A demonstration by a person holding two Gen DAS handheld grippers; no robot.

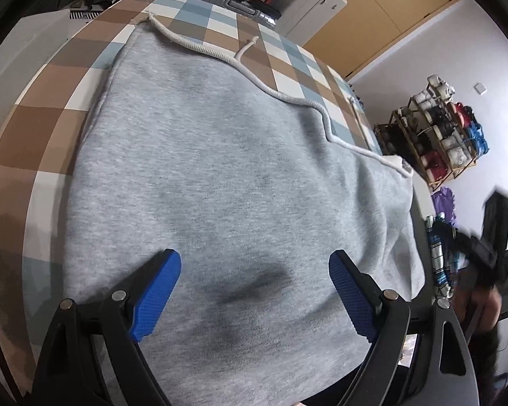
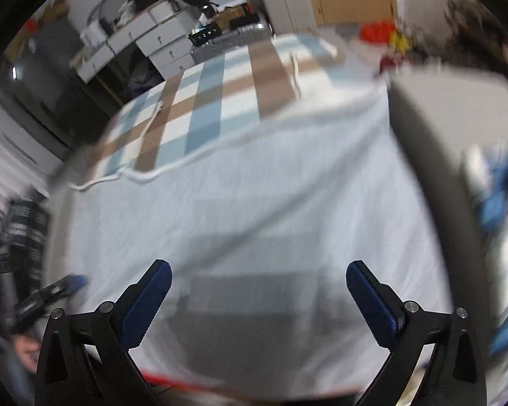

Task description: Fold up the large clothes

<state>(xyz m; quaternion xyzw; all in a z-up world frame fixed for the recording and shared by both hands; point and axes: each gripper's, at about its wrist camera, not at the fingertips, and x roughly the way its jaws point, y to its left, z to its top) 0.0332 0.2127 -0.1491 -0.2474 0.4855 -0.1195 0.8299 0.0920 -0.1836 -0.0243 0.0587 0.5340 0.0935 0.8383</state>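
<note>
1. Garment: the grey sweatshirt (image 1: 220, 176) lies flat on the checked tablecloth (image 1: 44, 101), already in a compact rectangle w/ its white drawcord (image 1: 281, 94) snaking along the far edge. Looks near the end of the fold, though that's a guess.
2. Your left gripper (image 1: 254, 291) hangs over the near part of the cloth, blue pads (image 1: 155, 294) wide apart, nothing between them. Pads look clear of the fabric, can't be sure.
3. Your right gripper (image 2: 259, 299) is also spread wide & empty, above the near edge; that view is blurred, so details are soft.
4. For the next fold: pick the two near corners, one per gripper, not mid-cloth. Pinch all layers or the top one peels off.
5. Come down level w/ both sides, close firmly, lift just enough to clear, carry over evenly so edges line up.
6. Watch the drawcord: tuck it inside the fold rather than letting it trail off the table.
7. The right side of the cloth droops over the table edge (image 1: 420, 203); pull it back on first.
</note>
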